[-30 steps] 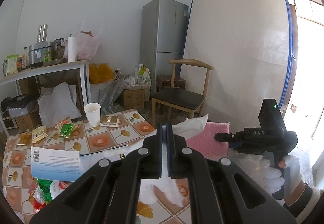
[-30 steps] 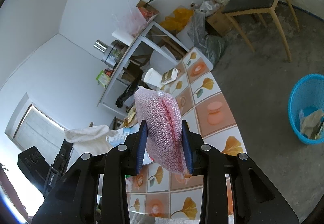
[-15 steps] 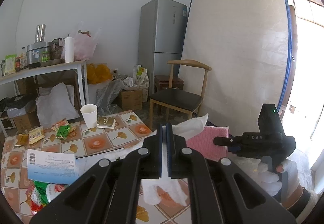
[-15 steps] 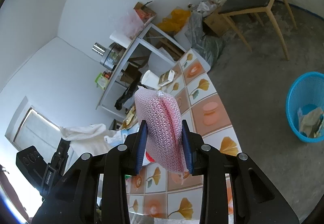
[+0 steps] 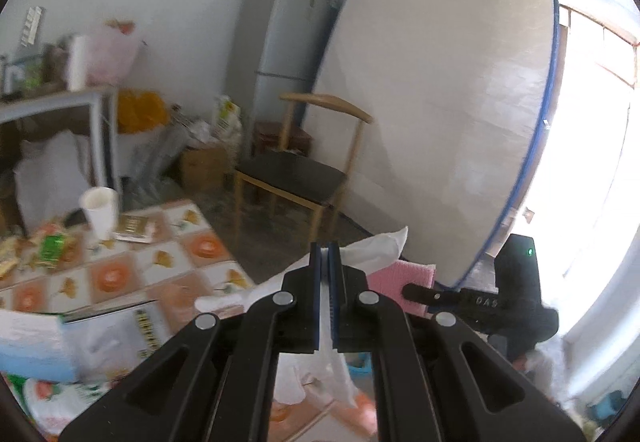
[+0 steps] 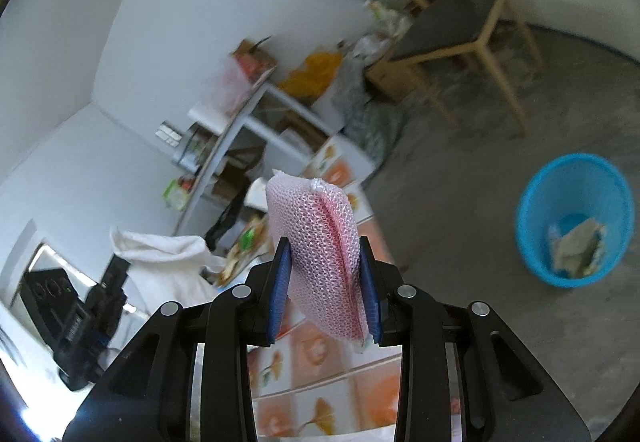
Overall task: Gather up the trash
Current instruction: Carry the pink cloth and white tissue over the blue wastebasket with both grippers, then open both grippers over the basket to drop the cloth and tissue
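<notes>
My left gripper [image 5: 329, 254] is shut on a white tissue [image 5: 376, 242], which sticks out past the pads and hangs below them; it also shows in the right wrist view [image 6: 160, 262]. My right gripper [image 6: 325, 262] is shut on a pink mesh scouring pad [image 6: 320, 242], squeezed between the blue pads; the pad also shows in the left wrist view [image 5: 400, 278]. Both are held above the tiled table's [image 5: 168, 262] right end. A blue waste basket [image 6: 576, 218] with some trash inside stands on the floor to the right.
On the table lie a white paper cup [image 5: 100, 206], snack wrappers [image 5: 52, 246], a small packet [image 5: 134, 228] and a printed sheet [image 5: 36, 346]. A wooden chair [image 5: 304, 166], a fridge [image 5: 280, 54], a leaning mattress [image 5: 432, 114] and a cluttered shelf [image 5: 60, 98] stand beyond.
Both grippers have swung to the right, away from the table, keeping their loads. The blue basket sits more centrally and larger in the right wrist view. The table has slid left in both views.
</notes>
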Motion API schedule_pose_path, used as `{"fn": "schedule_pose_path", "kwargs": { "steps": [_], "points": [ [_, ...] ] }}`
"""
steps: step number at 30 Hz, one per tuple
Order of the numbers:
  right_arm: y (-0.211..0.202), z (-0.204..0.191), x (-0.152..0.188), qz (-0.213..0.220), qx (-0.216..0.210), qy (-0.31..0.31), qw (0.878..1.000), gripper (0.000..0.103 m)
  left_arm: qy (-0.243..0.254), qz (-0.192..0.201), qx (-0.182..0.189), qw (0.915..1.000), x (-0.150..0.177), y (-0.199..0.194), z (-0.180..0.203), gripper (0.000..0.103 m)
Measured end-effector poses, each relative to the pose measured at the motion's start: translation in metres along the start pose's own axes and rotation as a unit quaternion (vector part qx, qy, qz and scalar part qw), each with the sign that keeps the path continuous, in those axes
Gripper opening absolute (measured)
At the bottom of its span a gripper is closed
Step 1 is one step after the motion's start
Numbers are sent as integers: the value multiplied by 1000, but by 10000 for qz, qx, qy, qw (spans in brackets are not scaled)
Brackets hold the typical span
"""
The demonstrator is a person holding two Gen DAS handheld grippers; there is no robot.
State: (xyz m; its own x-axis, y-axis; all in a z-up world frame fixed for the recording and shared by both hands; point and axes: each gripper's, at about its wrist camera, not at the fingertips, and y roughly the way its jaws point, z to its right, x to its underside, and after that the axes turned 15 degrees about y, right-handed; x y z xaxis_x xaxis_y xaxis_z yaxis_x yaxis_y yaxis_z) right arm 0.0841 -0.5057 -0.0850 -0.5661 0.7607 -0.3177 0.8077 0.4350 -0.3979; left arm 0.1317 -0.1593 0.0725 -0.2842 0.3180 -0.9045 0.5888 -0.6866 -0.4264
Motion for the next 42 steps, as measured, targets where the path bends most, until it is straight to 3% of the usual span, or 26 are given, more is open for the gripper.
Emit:
{"fn": "schedule_pose_path", "kwargs": {
  "steps": [7, 13, 24, 25, 26, 27, 28, 29, 33, 35, 42],
  "points": [
    [-30, 44, -21, 656, 622, 370, 9952, 30, 114, -411, 607, 9972, -29, 79, 31, 3],
    [-32, 95, -38, 908, 1227, 819, 9849, 30, 8, -1084, 1204, 9868, -30, 168, 64, 3],
    [1, 168, -71, 1035, 1852, 1631, 9635, 32, 159, -2117, 1291, 9686, -3, 326, 115, 4],
    [4, 174, -75, 1052, 1890, 1695, 9615, 35, 172, -2143, 1238, 9687, -2, 335, 118, 11],
    [11, 181, -79, 1063, 1925, 1754, 9596, 36, 210, -2180, 1200, 9683, 2, 346, 120, 30],
    [20, 191, -83, 1072, 1989, 1853, 9564, 42, 235, -2219, 1131, 9682, 5, 356, 121, 42],
    [31, 205, -86, 1045, 2057, 1995, 9523, 55, 232, -2222, 1033, 9692, 7, 363, 116, 52],
    [38, 214, -88, 992, 2068, 2068, 9511, 65, 195, -2201, 927, 9709, 10, 367, 114, 52],
    [75, 264, -82, 593, 2576, 2574, 9294, 66, 14, -2158, 935, 9719, 12, 355, 98, 52],
    [77, 273, -76, 578, 2694, 2607, 9253, 66, 63, -2041, 894, 9748, 7, 342, 91, 53],
    [49, 269, -64, 730, 2775, 2343, 9288, 66, 76, -1456, 933, 9849, -18, 280, 74, 57]
  ]
}}
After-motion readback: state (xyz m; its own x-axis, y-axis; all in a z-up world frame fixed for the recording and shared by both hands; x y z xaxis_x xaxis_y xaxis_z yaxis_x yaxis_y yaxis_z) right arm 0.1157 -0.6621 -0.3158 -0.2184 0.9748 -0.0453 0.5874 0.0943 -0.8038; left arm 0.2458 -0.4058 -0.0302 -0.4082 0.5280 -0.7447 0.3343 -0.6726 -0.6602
